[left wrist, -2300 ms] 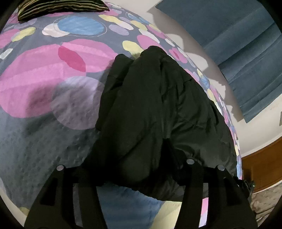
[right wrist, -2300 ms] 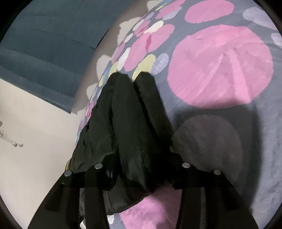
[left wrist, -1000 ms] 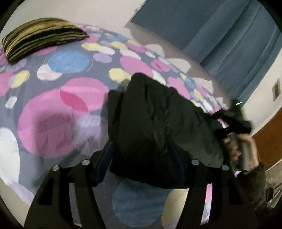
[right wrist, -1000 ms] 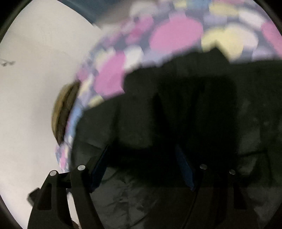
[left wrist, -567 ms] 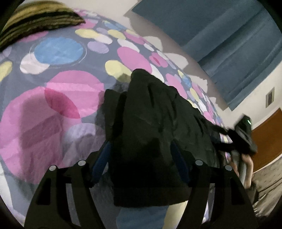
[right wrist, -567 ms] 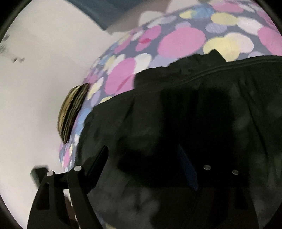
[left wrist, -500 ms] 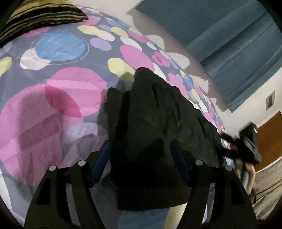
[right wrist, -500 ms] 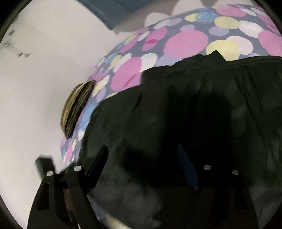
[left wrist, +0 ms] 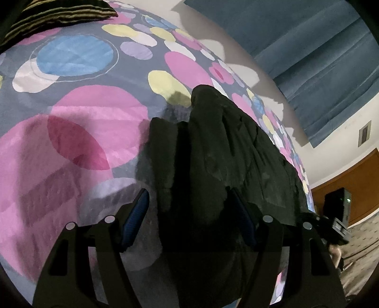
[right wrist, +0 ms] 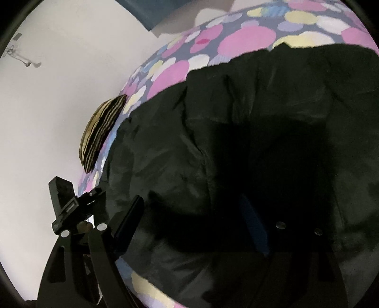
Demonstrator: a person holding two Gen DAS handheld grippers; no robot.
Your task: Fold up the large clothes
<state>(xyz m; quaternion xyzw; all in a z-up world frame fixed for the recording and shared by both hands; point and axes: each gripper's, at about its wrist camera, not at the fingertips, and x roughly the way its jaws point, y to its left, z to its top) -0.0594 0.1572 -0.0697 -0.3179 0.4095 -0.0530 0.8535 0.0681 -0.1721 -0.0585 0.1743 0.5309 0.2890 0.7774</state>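
Note:
A large black jacket (left wrist: pixel 213 154) lies folded lengthwise on a bed with a spotted cover (left wrist: pixel 71 118). My left gripper (left wrist: pixel 189 208) is open, its blue-padded fingers (left wrist: pixel 136 213) straddling the jacket's near end just above it. In the right wrist view the jacket (right wrist: pixel 248 130) fills most of the frame. My right gripper (right wrist: pixel 194 218) is open over the jacket's side near the bed edge; its right finger is lost in shadow. The left gripper (right wrist: pixel 71 208) shows at the lower left of that view.
A striped yellow and black pillow (left wrist: pixel 47 14) lies at the head of the bed, also in the right wrist view (right wrist: pixel 101 128). Blue curtains (left wrist: pixel 308 47) hang behind the bed. A wooden panel (left wrist: pixel 350 180) and white wall stand at right.
Both grippers let go of the jacket and opened. The right gripper swung round to the jacket's long side. The left gripper moved down closer over the jacket's near end.

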